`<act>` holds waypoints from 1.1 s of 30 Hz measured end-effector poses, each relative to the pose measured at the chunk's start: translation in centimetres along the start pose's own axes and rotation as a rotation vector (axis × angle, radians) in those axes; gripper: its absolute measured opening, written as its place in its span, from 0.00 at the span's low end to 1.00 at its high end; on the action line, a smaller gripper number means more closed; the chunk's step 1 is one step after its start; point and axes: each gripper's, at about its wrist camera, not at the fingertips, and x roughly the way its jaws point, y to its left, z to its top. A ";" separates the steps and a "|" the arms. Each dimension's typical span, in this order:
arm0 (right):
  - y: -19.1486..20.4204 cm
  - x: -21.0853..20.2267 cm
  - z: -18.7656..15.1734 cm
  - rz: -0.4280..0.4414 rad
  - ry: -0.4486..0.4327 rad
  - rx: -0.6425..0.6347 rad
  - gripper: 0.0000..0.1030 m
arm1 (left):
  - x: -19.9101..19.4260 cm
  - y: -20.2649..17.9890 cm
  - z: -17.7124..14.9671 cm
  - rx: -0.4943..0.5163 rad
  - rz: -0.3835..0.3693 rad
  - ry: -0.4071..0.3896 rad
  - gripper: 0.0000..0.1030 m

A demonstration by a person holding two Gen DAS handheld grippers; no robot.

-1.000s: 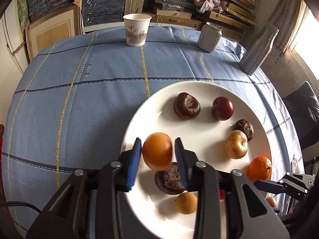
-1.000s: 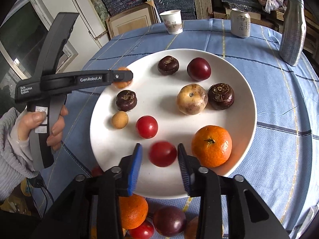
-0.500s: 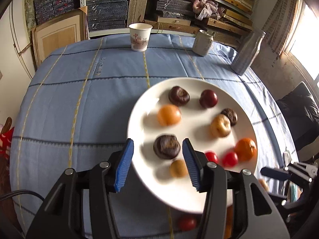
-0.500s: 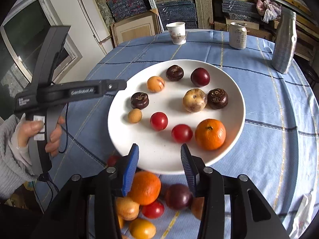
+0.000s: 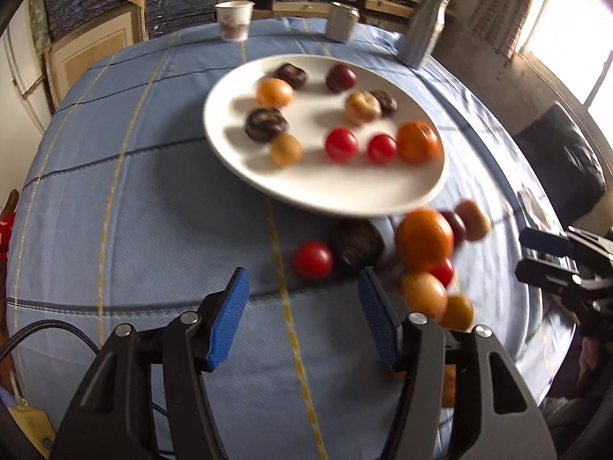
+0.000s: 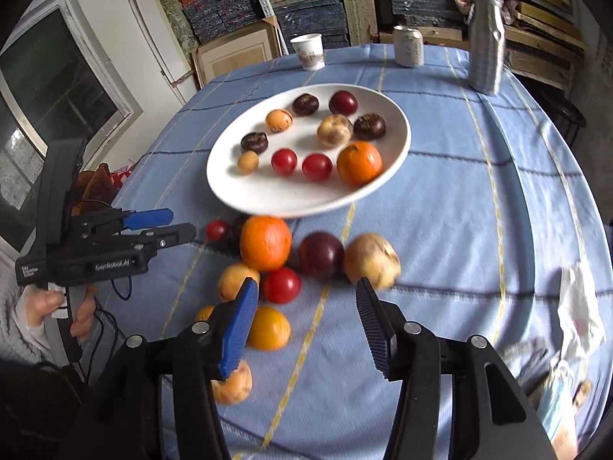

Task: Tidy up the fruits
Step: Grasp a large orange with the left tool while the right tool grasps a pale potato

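A white plate [image 5: 345,191] [image 6: 291,199] on the blue cloth holds several fruits: red tomatoes, a tangerine, dark and pale round ones. Nearer than the plate lies a loose pile with an orange [image 5: 423,239] [image 6: 265,243], a dark plum [image 6: 321,255], a tan fruit [image 6: 371,260] and a red tomato [image 5: 312,258]. My left gripper [image 5: 302,283] [image 6: 182,224] hovers short of that tomato, its jaws opening with nothing between them. My right gripper [image 6: 306,291] [image 5: 523,253] hangs over the pile's near side, jaws opening and empty, with another red tomato [image 6: 281,285] just past its left finger.
A paper cup [image 6: 308,51], a can [image 6: 408,50] and a silver bottle [image 6: 485,42] stand along the far edge of the table. Shelves of stacked boards rise behind. A crumpled white bag [image 6: 578,306] lies at the right. A hand [image 6: 57,310] holds the left gripper's handle.
Both grippers have pulled back from the plate toward the near edge and widened. The orange fruit and the red tomato that sat between their fingers now lie on the plate.
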 end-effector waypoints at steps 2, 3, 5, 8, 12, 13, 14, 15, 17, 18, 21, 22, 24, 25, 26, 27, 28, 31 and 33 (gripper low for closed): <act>-0.1 -0.2 -1.0 -0.005 0.010 0.015 0.53 | 0.0 -0.8 -0.7 0.022 -0.016 0.012 0.60; -0.2 -0.4 -1.4 -0.007 0.013 0.020 0.54 | 0.0 -1.2 -1.0 0.033 -0.023 0.016 0.61; -0.3 -0.8 -2.0 -0.015 0.011 0.028 0.54 | 0.1 -1.8 -1.0 0.046 -0.037 0.021 0.61; -0.5 -1.8 -2.6 -0.037 -0.010 0.033 0.59 | 0.1 -2.7 -0.2 0.056 -0.066 0.009 0.61; -1.8 -2.8 -3.3 -0.066 -0.022 0.068 0.60 | 0.6 -4.1 1.1 0.058 -0.097 -0.001 0.62; -2.1 -2.9 -3.3 -0.072 -0.024 0.076 0.60 | 0.8 -4.5 1.3 0.062 -0.101 0.000 0.62; -2.5 -3.0 -3.4 -0.078 -0.026 0.085 0.60 | 1.0 -4.8 1.6 0.067 -0.103 0.002 0.62; -2.7 -3.1 -3.4 -0.082 -0.026 0.091 0.60 | 1.3 -5.2 1.9 0.074 -0.104 0.004 0.62; -3.2 -3.1 -3.4 -0.089 -0.022 0.097 0.60 | 1.7 -5.7 2.1 0.080 -0.110 0.010 0.63; -3.4 -3.0 -3.4 -0.093 -0.017 0.100 0.61 | 2.0 -6.0 2.2 0.081 -0.113 0.016 0.63; -4.1 -2.5 -3.1 -0.099 0.002 0.107 0.63 | 2.8 -6.4 2.4 0.078 -0.110 0.035 0.63; -4.3 -2.2 -3.0 -0.096 0.006 0.108 0.63 | 3.0 -6.4 2.5 0.073 -0.110 0.041 0.63; -4.6 -1.8 -2.6 -0.089 0.014 0.104 0.63 | 3.4 -6.5 2.6 0.060 -0.115 0.047 0.63; -4.8 -1.7 -2.5 -0.086 0.017 0.101 0.63 | 3.6 -6.6 2.7 0.054 -0.118 0.048 0.63; -4.9 -1.5 -2.3 -0.081 0.021 0.099 0.63 | 3.7 -6.6 2.8 0.049 -0.119 0.048 0.63; -5.0 -1.2 -2.0 -0.075 0.027 0.096 0.64 | 3.8 -6.6 2.9 0.045 -0.119 0.049 0.63; -5.1 -1.0 -1.9 -0.070 0.031 0.094 0.64 | 3.9 -6.7 3.0 0.042 -0.118 0.051 0.63; -5.2 -0.4 -1.1 -0.060 0.032 0.079 0.64 | 4.0 -6.7 3.3 0.031 -0.121 0.051 0.62; -5.3 0.0 -0.5 -0.056 0.031 0.068 0.64 | 4.1 -6.7 3.3 0.031 -0.115 0.052 0.62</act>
